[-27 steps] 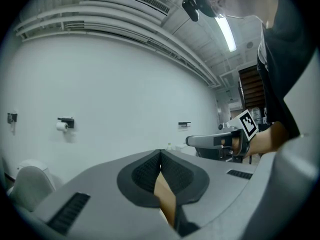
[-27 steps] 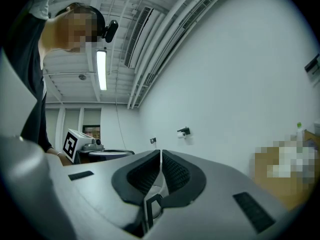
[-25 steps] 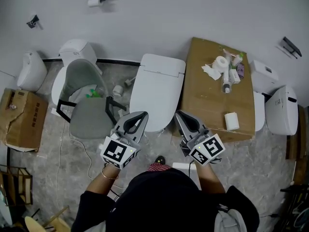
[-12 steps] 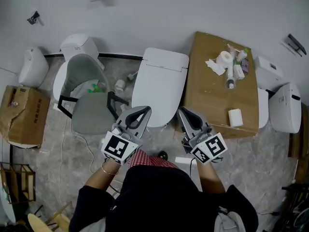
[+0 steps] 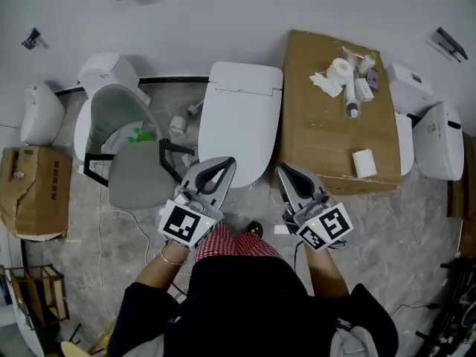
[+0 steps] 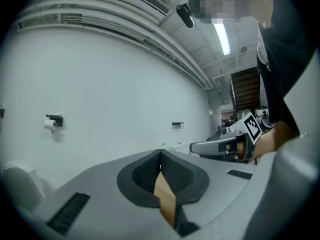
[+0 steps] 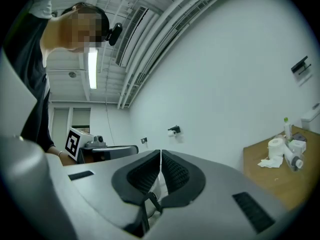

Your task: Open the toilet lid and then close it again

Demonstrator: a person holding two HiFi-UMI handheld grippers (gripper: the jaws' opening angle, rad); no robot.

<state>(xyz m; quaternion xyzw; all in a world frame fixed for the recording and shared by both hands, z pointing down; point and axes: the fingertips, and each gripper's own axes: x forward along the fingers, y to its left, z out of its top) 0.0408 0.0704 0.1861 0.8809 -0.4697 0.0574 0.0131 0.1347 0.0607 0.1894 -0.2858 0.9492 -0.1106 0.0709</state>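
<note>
The white toilet (image 5: 239, 122) stands against the back wall in the head view, its lid down flat. My left gripper (image 5: 225, 163) hovers at the bowl's front left edge, jaws shut with nothing between them. To the right of the bowl's front, my right gripper (image 5: 283, 171) is held beside the cardboard box, also shut and empty. In the left gripper view the shut jaws (image 6: 160, 155) point up at the white wall, and the right gripper (image 6: 222, 146) shows beside them. The right gripper view has its shut jaws (image 7: 160, 156) aimed at the wall too.
A grey chair (image 5: 132, 163) stands left of the toilet, close to my left gripper. A large cardboard box (image 5: 327, 136) carrying paper rolls and bottles sits to the right. Other white toilets (image 5: 439, 149) and a smaller carton (image 5: 33, 192) line the sides.
The head view has shifted, so the toilet now sits slightly left and higher in the frame. Both grippers stay shut and level near the bowl's front.
</note>
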